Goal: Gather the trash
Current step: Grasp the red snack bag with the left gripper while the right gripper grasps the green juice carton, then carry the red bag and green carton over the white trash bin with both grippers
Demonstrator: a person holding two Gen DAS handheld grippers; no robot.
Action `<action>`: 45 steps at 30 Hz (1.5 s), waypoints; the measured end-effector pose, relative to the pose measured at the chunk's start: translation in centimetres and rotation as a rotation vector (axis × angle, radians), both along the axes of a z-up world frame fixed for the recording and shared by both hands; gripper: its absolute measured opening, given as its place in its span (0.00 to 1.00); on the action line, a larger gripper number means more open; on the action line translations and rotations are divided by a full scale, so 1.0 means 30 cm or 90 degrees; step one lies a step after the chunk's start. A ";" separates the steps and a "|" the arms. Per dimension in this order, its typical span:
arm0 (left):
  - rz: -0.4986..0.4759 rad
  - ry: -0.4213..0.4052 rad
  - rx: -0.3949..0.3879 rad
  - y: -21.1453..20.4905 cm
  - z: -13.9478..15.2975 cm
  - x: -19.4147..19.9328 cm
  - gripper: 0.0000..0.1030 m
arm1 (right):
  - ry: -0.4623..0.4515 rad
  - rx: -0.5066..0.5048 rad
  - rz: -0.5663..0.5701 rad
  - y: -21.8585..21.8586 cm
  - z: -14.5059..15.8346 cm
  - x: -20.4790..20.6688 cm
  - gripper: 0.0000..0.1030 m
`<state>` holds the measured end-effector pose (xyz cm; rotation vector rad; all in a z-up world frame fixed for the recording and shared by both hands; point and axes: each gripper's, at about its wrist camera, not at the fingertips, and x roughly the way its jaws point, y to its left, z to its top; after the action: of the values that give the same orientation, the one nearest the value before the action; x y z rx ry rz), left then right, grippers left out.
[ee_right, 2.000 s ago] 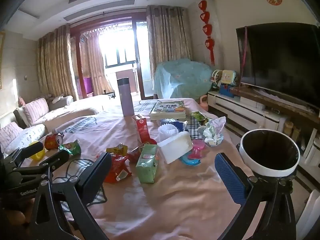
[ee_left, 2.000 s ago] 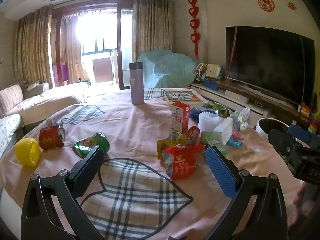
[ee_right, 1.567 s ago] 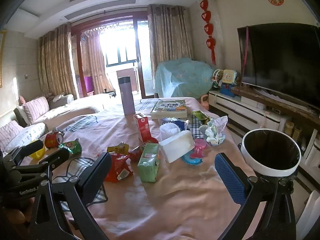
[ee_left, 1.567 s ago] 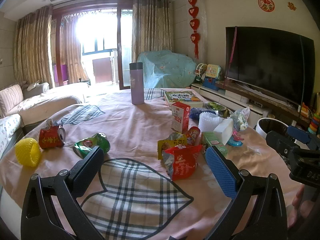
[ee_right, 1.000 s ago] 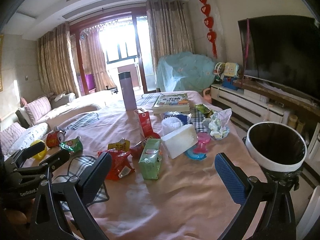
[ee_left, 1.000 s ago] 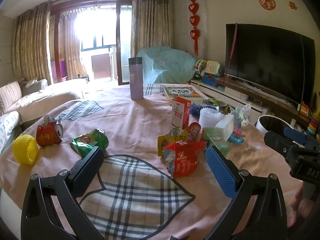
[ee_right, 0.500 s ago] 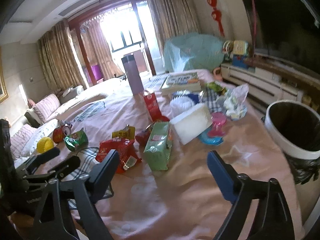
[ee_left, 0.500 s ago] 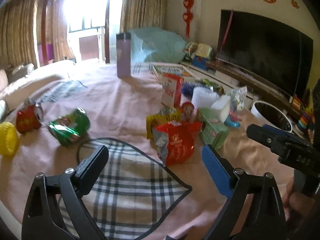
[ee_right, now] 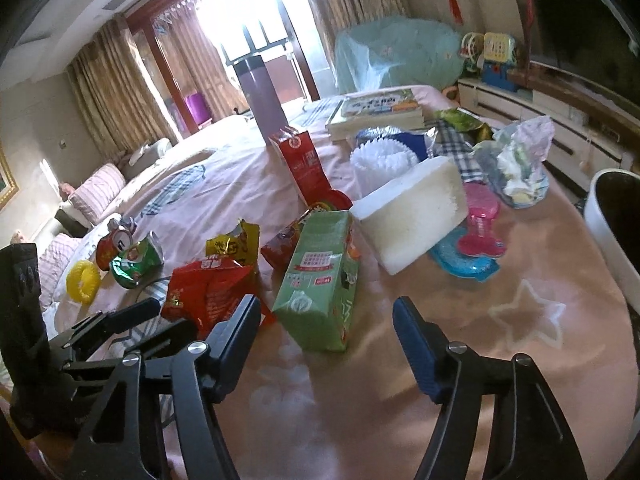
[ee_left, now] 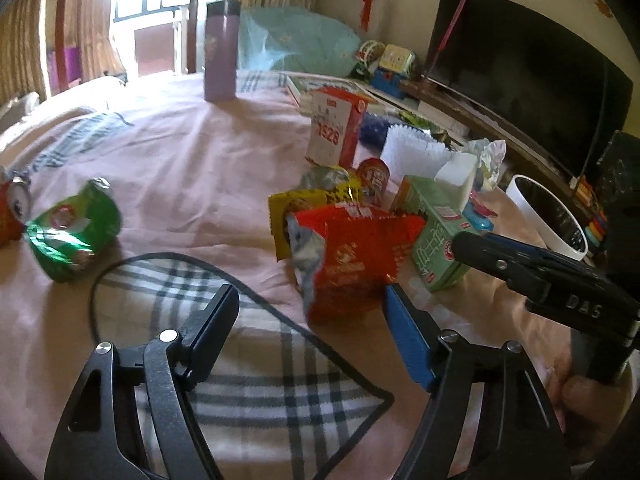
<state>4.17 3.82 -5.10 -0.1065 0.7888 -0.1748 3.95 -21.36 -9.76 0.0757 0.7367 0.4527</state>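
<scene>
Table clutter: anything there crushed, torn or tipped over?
Yes. The green can lies crushed on its side at the left, the red snack bag is torn open and crumpled in the middle, and the green carton lies flat on the cloth instead of standing.

A pink-clothed table [ee_right: 460, 380] bears a red snack bag [ee_left: 352, 264], green carton [ee_right: 320, 284] and crushed green can [ee_left: 72, 232].

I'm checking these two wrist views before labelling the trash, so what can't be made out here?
- Red can: left wrist view, cut off by the left edge and blurred.
- White bin: right wrist view, cut by the right edge; its contents are too dark to tell.
- Red round item: right wrist view, mostly hidden behind the green carton.
- Print on the red snack bag: left wrist view, too blurred to read.
</scene>
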 end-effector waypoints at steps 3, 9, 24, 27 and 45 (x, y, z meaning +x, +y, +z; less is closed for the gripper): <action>-0.021 0.014 -0.013 -0.013 -0.011 0.023 0.57 | 0.021 -0.002 0.006 0.010 -0.020 0.034 0.57; -0.058 0.035 -0.047 -0.025 -0.026 0.041 0.08 | 0.042 0.011 0.016 0.003 -0.043 0.052 0.31; -0.014 0.000 0.018 -0.062 0.026 0.032 0.64 | 0.011 0.055 0.022 -0.078 0.026 -0.072 0.31; -0.015 -0.002 0.043 -0.089 0.015 0.061 0.63 | 0.004 0.060 0.019 -0.088 0.042 -0.090 0.31; -0.162 -0.033 -0.009 -0.311 0.115 -0.032 0.18 | -0.039 0.102 -0.067 -0.350 0.103 -0.169 0.31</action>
<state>3.21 -5.51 -1.65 -0.0144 0.7485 -0.4225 -1.11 -31.86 -6.66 0.2491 0.6325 0.4117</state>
